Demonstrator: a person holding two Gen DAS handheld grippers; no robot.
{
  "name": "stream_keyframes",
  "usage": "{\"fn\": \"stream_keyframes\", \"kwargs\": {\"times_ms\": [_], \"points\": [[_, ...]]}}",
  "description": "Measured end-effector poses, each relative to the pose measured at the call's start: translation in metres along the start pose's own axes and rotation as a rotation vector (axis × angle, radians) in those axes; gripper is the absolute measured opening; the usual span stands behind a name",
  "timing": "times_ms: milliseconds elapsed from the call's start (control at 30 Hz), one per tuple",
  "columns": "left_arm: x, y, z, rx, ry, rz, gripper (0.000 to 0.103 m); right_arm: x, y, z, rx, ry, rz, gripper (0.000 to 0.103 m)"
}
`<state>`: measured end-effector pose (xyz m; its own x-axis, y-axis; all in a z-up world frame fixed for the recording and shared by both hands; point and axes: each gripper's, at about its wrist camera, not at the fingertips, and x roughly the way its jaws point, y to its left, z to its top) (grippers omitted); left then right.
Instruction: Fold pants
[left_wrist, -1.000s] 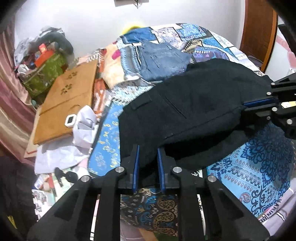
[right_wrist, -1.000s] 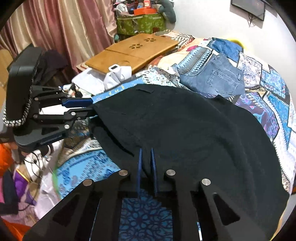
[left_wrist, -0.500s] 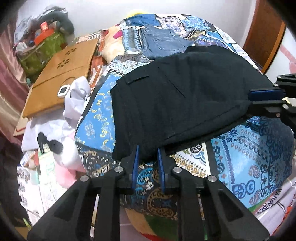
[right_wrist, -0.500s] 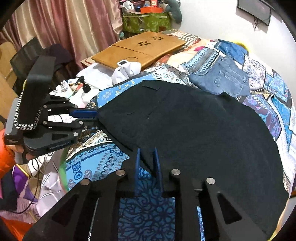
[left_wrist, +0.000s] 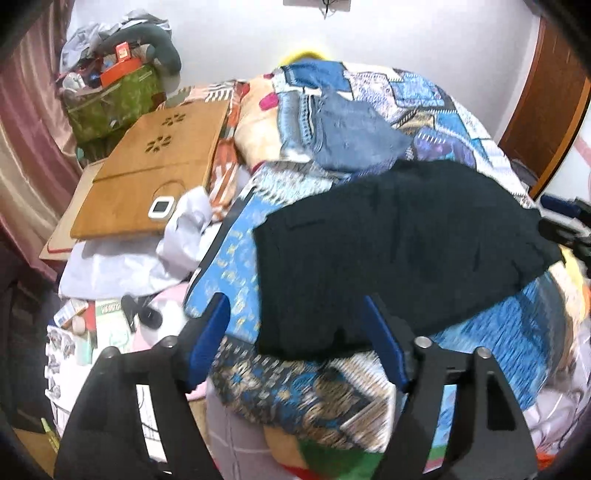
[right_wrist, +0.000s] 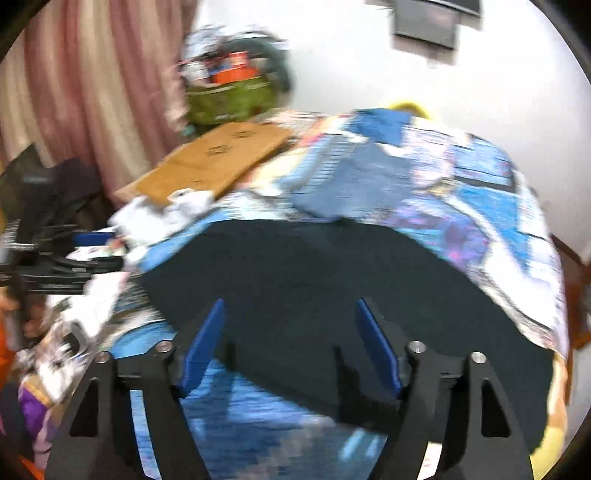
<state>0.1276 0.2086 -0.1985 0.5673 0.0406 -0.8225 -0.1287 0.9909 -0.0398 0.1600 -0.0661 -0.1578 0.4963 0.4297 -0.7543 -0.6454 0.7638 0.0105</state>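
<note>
The black pants (left_wrist: 399, 243) lie spread flat on the blue patterned bedspread (left_wrist: 236, 266), their near edge at the bed's front. My left gripper (left_wrist: 295, 325) is open, its blue pads either side of the pants' near corner, holding nothing. In the blurred right wrist view the pants (right_wrist: 332, 280) fill the middle. My right gripper (right_wrist: 290, 326) is open and empty over their near edge. The right gripper also shows at the right edge of the left wrist view (left_wrist: 565, 225), and the left gripper at the left edge of the right wrist view (right_wrist: 74, 258).
Blue jeans (left_wrist: 351, 136) lie further back on the bed. A wooden lap desk (left_wrist: 155, 166) with a small white device (left_wrist: 161, 207) sits at the left, a green bag (left_wrist: 110, 99) behind it. White cloth (left_wrist: 147, 254) and clutter lie beside the bed.
Both grippers were shut on the pants' near edge and pulled it toward the bed's front. Both have now opened and let go, and the pants rest on the bed.
</note>
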Motion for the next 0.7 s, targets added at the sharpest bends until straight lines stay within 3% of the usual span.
{"fn": "stream_keyframes", "kwargs": {"times_ms": [200,367,467,700], "points": [[0.014,-0.033,0.025,-0.043,0.020,-0.054,0.078,0.026,-0.068,-0.009,0.098,0.073,-0.114,0.071],[0.038,-0.068,0.043,-0.091,0.079,-0.112,0.083,0.043,-0.119,-0.034,0.242,0.181,-0.018,0.071],[0.054,-0.092,0.051,-0.080,0.121,-0.110,0.084,0.027,-0.132,-0.053,0.292,0.142,0.013,0.072],[0.083,-0.156,0.066,0.036,0.186,-0.081,0.084,-0.023,-0.152,-0.087,0.297,0.085,-0.036,0.072]]}}
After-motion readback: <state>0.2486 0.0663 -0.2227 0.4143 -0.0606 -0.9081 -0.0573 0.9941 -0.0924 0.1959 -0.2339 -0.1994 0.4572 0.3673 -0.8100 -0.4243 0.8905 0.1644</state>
